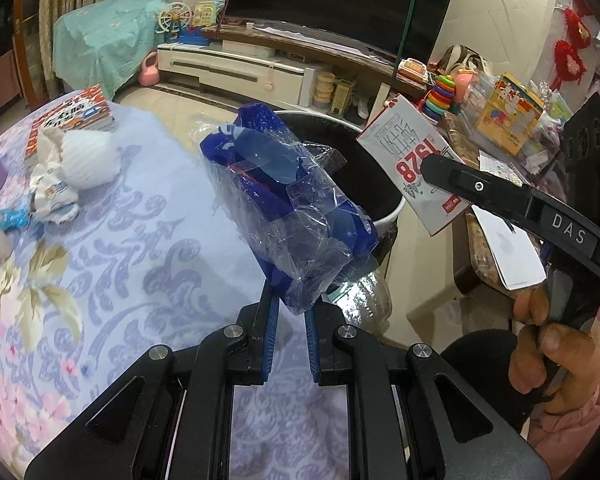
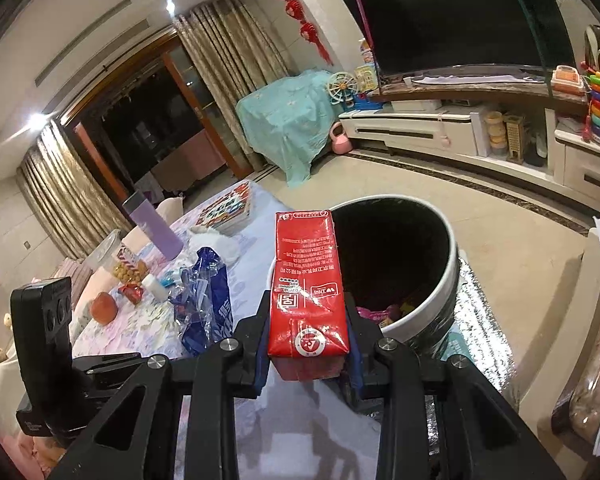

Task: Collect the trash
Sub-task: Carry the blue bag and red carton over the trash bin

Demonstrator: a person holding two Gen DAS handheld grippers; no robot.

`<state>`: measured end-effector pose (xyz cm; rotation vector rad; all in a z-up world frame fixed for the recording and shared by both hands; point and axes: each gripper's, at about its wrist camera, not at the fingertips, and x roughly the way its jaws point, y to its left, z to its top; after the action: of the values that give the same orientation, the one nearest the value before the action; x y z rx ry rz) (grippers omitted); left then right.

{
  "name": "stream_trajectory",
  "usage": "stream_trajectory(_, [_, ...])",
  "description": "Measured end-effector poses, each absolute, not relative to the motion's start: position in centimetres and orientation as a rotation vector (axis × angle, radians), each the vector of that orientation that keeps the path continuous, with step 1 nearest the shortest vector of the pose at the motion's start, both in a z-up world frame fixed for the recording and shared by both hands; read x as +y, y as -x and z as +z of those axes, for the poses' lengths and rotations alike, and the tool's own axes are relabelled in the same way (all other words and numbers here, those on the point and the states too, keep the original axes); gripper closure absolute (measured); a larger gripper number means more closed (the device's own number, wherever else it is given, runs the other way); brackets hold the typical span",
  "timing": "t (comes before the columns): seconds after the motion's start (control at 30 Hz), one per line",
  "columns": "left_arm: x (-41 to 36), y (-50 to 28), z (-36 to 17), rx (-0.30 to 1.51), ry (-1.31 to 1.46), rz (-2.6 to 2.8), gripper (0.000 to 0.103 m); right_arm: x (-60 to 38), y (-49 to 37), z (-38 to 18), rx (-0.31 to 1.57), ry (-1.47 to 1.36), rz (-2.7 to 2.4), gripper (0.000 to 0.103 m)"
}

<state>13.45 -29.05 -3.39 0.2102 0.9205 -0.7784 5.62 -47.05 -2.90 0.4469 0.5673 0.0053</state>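
Note:
My left gripper [image 1: 290,308] is shut on a crumpled blue and clear plastic wrapper [image 1: 296,208], held up over the table's edge just short of the trash bin [image 1: 392,212]. The bin is white with a black liner and stands on the floor beside the table. My right gripper [image 2: 308,308] is shut on a red drink carton [image 2: 306,280], which points at the bin's [image 2: 454,248] near rim. Some trash lies at the bottom of the bin. In the left wrist view the carton [image 1: 408,160] shows its white side above the bin's right rim.
The table has a floral cloth [image 1: 140,240] and carries crumpled white wrappers [image 1: 72,168], a picture book [image 1: 76,120], a purple bottle [image 2: 152,228], a snack jar [image 2: 128,264] and a reddish fruit [image 2: 104,308]. A cluttered side table [image 1: 500,128] stands right of the bin. A TV stand [image 2: 440,128] lines the far wall.

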Motion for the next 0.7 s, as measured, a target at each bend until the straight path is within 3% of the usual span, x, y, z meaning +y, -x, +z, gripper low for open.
stream_trajectory(0.7, [-33.8,-16.6,-3.4,0.924,-0.267,-0.778,0.091,-50.0,-8.4,-2.6,0.590,-0.441,-0.038,0.072])
